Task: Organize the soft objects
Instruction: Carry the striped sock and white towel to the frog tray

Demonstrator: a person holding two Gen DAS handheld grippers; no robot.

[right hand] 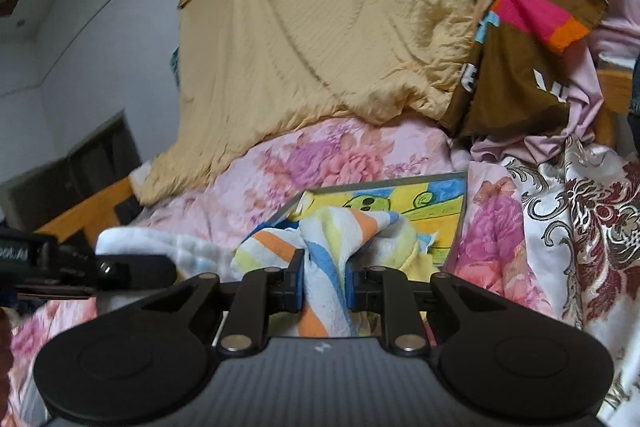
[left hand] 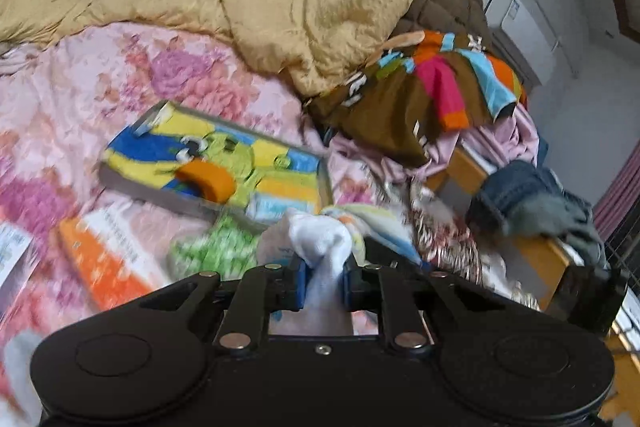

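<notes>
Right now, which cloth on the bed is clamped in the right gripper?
The striped towel, banded orange, blue and yellow; the right gripper pinches it. The yellow quilt lies untouched behind.

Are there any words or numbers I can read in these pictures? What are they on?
"oot.AI": partly cut off, white letters on the black device at the left edge of the right wrist view.
Orange and white book: printed lines on its cover, too blurred to read.
Brown patchwork garment with pink, orange and blue patches: white letters, folded and unreadable.
Colourful cartoon picture book: no readable words.
</notes>
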